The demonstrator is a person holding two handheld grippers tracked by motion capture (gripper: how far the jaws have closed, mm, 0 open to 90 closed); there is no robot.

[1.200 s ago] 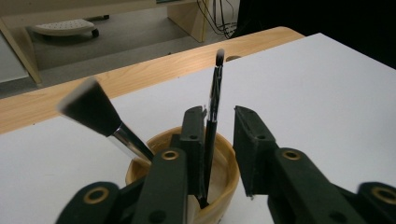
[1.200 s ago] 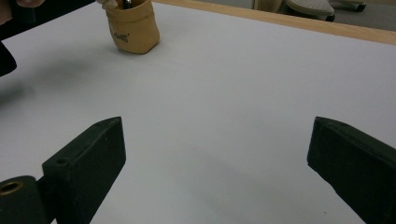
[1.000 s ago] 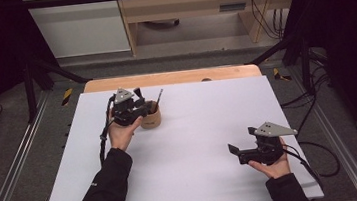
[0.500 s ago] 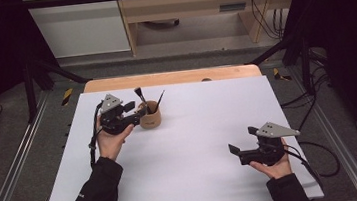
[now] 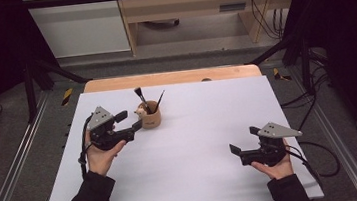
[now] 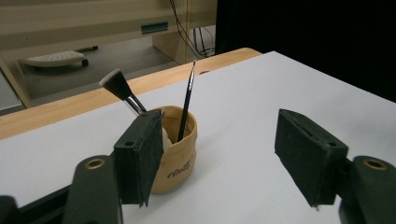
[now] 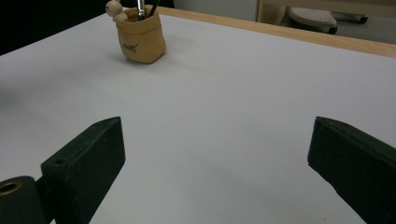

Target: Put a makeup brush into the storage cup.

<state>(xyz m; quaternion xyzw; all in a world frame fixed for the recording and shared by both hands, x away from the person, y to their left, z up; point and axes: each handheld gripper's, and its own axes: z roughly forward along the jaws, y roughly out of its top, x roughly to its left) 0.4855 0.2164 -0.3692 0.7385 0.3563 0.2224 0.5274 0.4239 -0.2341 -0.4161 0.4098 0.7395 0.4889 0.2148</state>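
A tan cup (image 5: 153, 117) stands on the white board (image 5: 188, 160), left of middle toward the back. In it stand a flat-headed brush (image 5: 139, 94), a thin dark brush (image 5: 159, 99) and a pale wooden bead piece (image 5: 140, 112). My left gripper (image 5: 129, 121) sits just left of the cup and apart from it. Its jaws have just been opening, with nothing between them. In the left gripper view the cup (image 6: 181, 161) shows past the left jaw of this gripper (image 6: 224, 161). My right gripper (image 5: 243, 140) rests open near the front right with nothing in it (image 7: 219, 158), and the cup (image 7: 140, 39) is far off.
A wooden strip (image 5: 174, 77) runs along the board's far edge. Metal rails (image 5: 17, 162) flank the table on both sides. Cables (image 5: 317, 151) trail from the right gripper off the right side. Wooden furniture (image 5: 191, 3) stands beyond the table.
My left gripper has drawn back to the left from over the cup and its jaws have opened. The flat-headed brush now stands free in the cup. The right gripper has stayed in place.
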